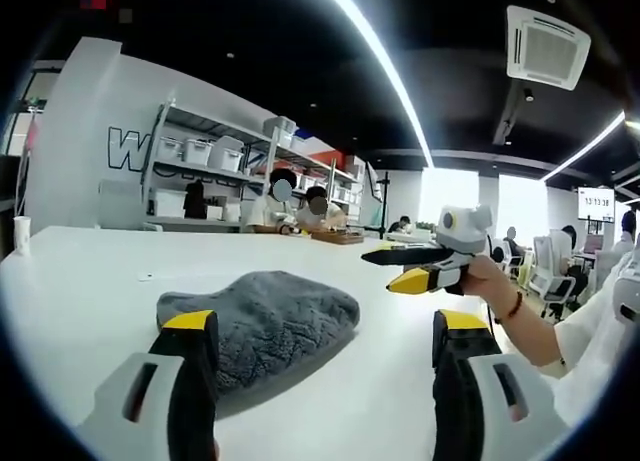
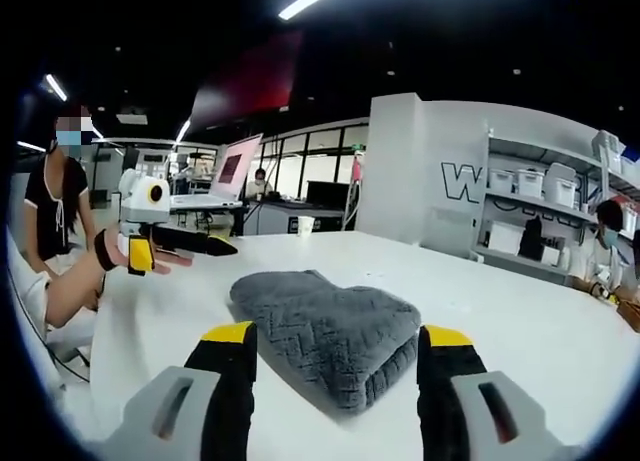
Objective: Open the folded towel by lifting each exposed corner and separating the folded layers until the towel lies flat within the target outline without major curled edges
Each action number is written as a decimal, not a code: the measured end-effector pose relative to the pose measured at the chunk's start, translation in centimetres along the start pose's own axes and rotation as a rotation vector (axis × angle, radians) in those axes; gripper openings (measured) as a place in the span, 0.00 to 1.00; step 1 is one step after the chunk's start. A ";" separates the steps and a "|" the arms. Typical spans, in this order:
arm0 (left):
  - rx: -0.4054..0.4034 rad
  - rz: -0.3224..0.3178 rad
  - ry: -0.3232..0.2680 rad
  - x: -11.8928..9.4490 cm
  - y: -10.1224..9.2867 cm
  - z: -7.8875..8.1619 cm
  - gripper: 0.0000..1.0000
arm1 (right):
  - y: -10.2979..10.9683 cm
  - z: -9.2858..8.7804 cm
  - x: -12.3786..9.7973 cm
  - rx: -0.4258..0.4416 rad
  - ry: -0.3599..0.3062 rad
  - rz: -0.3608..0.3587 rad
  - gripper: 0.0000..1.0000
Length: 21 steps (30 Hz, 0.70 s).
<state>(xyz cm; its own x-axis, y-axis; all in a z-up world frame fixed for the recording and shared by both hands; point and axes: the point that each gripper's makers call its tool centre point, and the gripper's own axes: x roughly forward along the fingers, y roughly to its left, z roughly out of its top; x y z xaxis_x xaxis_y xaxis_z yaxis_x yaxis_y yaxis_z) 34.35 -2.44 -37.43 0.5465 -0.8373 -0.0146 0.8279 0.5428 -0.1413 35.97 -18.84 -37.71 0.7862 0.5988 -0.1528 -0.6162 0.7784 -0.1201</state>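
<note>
A grey folded towel (image 1: pixel 265 321) lies on the white table (image 1: pixel 90 291), thick and layered, with its fold facing my left gripper. My left gripper (image 1: pixel 325 326) hovers just short of it, jaws wide apart and holding nothing. In the right gripper view the towel (image 2: pixel 330 326) sits straight ahead, just beyond my right gripper (image 2: pixel 338 336), which is open and holds nothing. A hand holds the right gripper (image 1: pixel 380 271) above the table to the right of the towel. The left gripper (image 2: pixel 190 251) hangs at the far left over the table edge.
White tabletop (image 2: pixel 520 331) spreads around the towel. A paper cup (image 1: pixel 21 231) stands at the far left edge. Shelves with white bins (image 1: pixel 200 151) line the wall behind, people sit beyond the table, and a person (image 2: pixel 60 201) stands at the left.
</note>
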 end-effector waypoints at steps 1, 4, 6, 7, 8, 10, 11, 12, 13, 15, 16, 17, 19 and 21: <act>0.005 0.003 -0.004 0.0 0.1 0.1 0.87 | 0.0 0.0 0.0 0.000 0.001 -0.001 0.63; 0.004 0.010 -0.001 0.1 0.3 0.1 0.87 | -0.1 0.0 0.0 -0.004 0.001 -0.002 0.63; 0.003 0.010 0.000 0.2 0.4 0.0 0.87 | -0.3 0.2 0.0 0.004 -0.004 -0.006 0.63; -0.001 0.013 0.004 0.2 0.5 -0.1 0.87 | -0.4 0.2 0.0 0.004 -0.005 -0.009 0.63; 0.002 0.013 0.007 0.3 0.5 -0.2 0.87 | -0.4 0.3 0.0 0.002 -0.005 -0.010 0.63; -0.002 0.014 0.009 0.3 0.6 -0.3 0.87 | -0.5 0.3 0.2 -0.003 -0.001 -0.007 0.63; -0.001 0.015 0.008 0.4 0.6 -0.3 0.87 | -0.6 0.3 0.3 -0.003 0.001 -0.009 0.63; 0.000 0.014 0.007 0.4 0.7 -0.3 0.87 | -0.6 0.4 0.3 -0.006 0.000 -0.009 0.63; -0.005 0.015 0.006 0.5 0.8 -0.3 0.87 | -0.6 0.4 0.4 -0.006 -0.001 -0.009 0.63; -0.008 0.015 0.006 0.6 0.9 -0.2 0.87 | -0.7 0.5 0.4 -0.003 0.000 -0.010 0.62; -0.007 0.012 0.008 0.6 0.9 -0.3 0.87 | -0.7 0.5 0.5 -0.005 0.002 -0.010 0.62; -0.010 0.013 0.009 0.6 0.9 -0.3 0.87 | -0.7 0.4 0.5 -0.007 0.003 -0.009 0.62; -0.012 0.012 0.007 0.7 1.0 -0.2 0.87 | -0.7 0.4 0.6 -0.006 0.006 -0.005 0.62; -0.015 0.014 0.007 0.7 1.1 -0.2 0.87 | -1.1 0.5 0.6 -0.002 0.005 -0.009 0.62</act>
<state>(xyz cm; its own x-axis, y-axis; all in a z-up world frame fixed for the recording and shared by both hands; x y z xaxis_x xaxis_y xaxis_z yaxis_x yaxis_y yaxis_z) 35.59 -2.41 -37.74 0.5570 -0.8302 -0.0233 0.8183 0.5534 -0.1554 37.12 -19.22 -37.19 0.7916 0.5908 -0.1562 -0.6091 0.7835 -0.1234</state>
